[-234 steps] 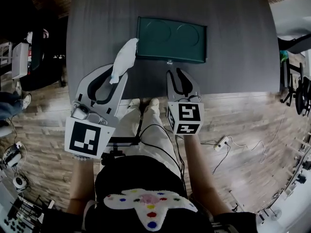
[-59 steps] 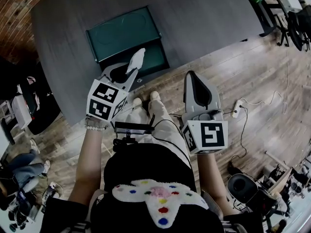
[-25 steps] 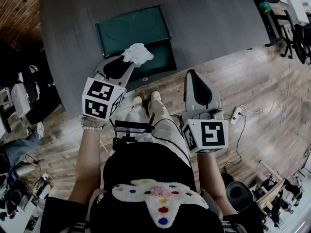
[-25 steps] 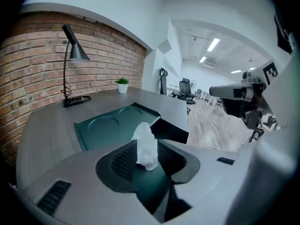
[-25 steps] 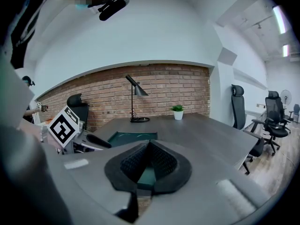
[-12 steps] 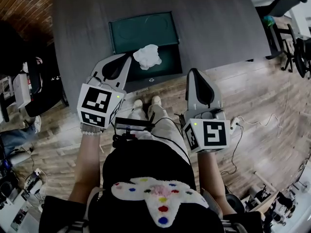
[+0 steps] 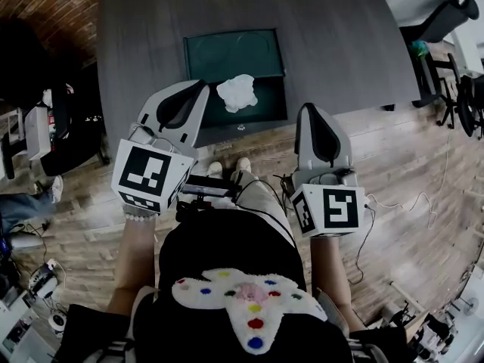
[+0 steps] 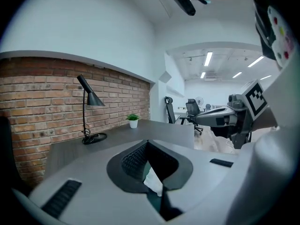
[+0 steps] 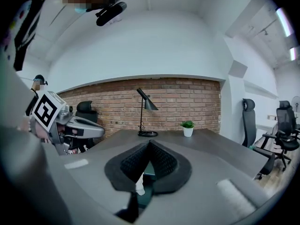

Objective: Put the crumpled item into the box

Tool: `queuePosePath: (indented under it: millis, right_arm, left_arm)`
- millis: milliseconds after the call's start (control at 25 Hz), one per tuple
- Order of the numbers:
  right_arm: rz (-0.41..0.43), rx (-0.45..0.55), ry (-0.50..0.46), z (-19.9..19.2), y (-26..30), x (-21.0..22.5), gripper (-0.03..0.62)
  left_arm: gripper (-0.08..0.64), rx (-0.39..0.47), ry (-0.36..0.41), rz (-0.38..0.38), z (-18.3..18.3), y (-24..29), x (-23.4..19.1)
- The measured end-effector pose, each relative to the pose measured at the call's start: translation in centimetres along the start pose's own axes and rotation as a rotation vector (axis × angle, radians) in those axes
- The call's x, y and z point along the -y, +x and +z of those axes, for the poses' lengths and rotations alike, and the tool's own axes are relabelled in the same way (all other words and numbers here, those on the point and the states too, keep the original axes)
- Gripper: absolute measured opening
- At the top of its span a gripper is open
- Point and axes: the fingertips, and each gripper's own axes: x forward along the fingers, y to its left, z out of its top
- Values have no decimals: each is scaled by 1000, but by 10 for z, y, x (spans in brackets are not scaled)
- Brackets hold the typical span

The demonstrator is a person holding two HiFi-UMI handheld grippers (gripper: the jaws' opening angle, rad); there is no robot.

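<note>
The crumpled white item (image 7: 237,93) lies inside the open green box (image 7: 266,109), whose lid (image 7: 227,51) is folded back on the dark table (image 7: 340,36). My left gripper (image 7: 203,86) is shut and empty, with its tips just left of the box and apart from the item. In the left gripper view the shut jaws of that gripper (image 8: 147,142) meet, and a bit of the white item (image 8: 153,182) shows below them. My right gripper (image 7: 314,109) is shut and empty at the table's near edge, right of the box. The right gripper view shows its closed tips (image 9: 149,143) above the box (image 9: 149,170).
A black desk lamp (image 8: 89,109) and a small potted plant (image 8: 133,120) stand at the table's far end by a brick wall. Office chairs (image 7: 446,10) are at the right. The person's shoes (image 7: 227,165) and a cable (image 7: 393,203) are on the wooden floor.
A second ago the crumpled item sat at my left gripper's tips over the box. It now lies in the box, and the left jaws have shut and drawn back. The right gripper barely moved.
</note>
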Motion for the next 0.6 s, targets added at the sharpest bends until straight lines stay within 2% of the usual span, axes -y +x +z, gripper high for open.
queuePosePath:
  millis: [600]
  right_arm:
    - [46,57,-38,28,-5,-9,9]
  left_arm:
    - [6,60,19,37,29,-27,7]
